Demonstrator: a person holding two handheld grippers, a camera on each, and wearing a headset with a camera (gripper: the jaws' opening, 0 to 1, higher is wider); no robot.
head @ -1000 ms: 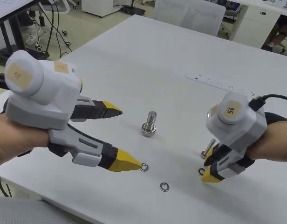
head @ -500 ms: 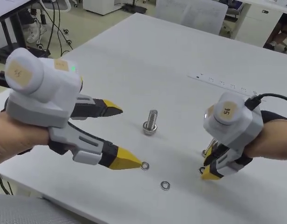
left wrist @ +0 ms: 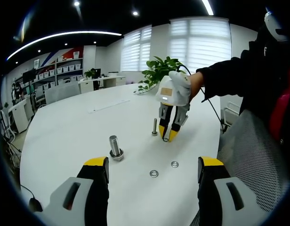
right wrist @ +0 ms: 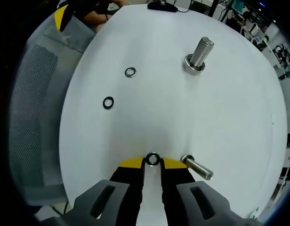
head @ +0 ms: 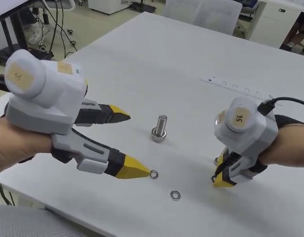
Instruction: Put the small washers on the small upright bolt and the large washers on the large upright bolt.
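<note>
Where your right gripper (head: 223, 180) covers most of the small bolt (right wrist: 197, 168), its fingers stand almost closed on a washer (right wrist: 152, 159) lying on the surface (head: 191, 74). Your left gripper (head: 137, 145) gapes wide, empty, one loose washer (head: 153, 174) just beside its fingertip; washer sizes are unclear.

Head view: the right gripper (head: 220, 181) covers most of the small bolt (head: 219, 159), leaving a sliver visible beside the jaws. Right gripper view: a washer (right wrist: 152, 159) sits between the jaw tips, apparently touching; grip cannot be confirmed. The desk (head: 191, 64) is cut off at the frame edges.
</note>
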